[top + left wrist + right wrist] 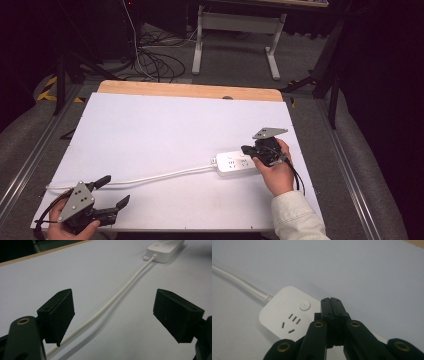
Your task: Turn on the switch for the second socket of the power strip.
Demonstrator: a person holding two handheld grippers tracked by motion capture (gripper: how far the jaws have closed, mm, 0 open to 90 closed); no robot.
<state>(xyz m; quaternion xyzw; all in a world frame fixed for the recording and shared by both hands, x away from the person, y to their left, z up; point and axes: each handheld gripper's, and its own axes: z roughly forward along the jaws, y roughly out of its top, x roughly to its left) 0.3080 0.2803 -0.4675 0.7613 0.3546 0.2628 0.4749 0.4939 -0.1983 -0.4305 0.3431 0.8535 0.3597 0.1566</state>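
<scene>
The white counter point(150, 130) sits among dark stands. Your left tongs point(107, 192) gape wide beside the cord point(165, 174); close squarely over it. Rightward, the power strip point(235, 164) lies under your right tongs point(330, 301), pressed together on nothing.

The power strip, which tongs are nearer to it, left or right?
Right. The right tongs sit shut over the power strip; the left tongs are open, far along its cord.
</scene>
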